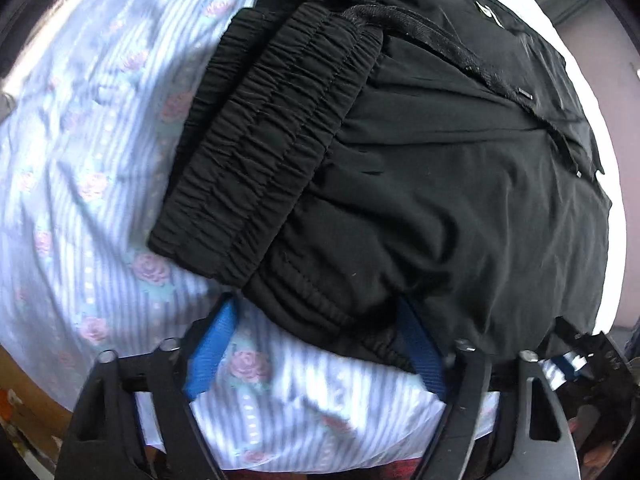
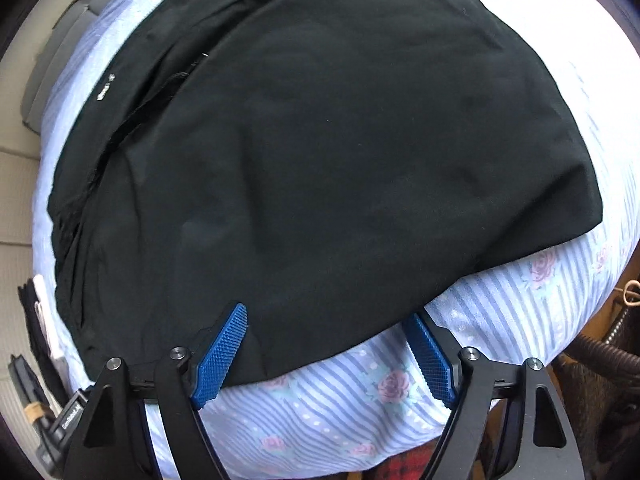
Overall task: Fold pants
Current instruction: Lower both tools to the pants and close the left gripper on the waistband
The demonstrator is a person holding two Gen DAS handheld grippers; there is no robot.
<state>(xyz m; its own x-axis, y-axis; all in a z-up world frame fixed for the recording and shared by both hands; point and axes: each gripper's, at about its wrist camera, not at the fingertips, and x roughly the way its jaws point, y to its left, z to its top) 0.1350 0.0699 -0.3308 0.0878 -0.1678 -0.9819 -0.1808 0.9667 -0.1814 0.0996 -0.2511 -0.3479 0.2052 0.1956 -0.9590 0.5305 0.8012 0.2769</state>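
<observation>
Black pants (image 1: 440, 200) lie folded on a blue striped sheet with pink roses (image 1: 100, 200). In the left wrist view the gathered elastic waistband (image 1: 256, 160) is stacked at the left end of the pile. My left gripper (image 1: 316, 304) points down at the near corner. Its blue pads (image 1: 212, 348) stand apart on either side of the hem, with cloth between them but not pinched. The right wrist view shows the smooth folded end of the pants (image 2: 320, 140). My right gripper (image 2: 326, 314) straddles the near edge, its pads (image 2: 224, 352) apart, one over the cloth, the other on the sheet.
The sheet (image 2: 500, 300) covers a bed that falls away close behind both grippers. Red plaid cloth (image 2: 400, 470) shows under the near edge. Pale floor tiles (image 2: 16, 184) and a grey mat (image 2: 52, 60) lie left of it. A dark hose (image 2: 600, 352) lies at right.
</observation>
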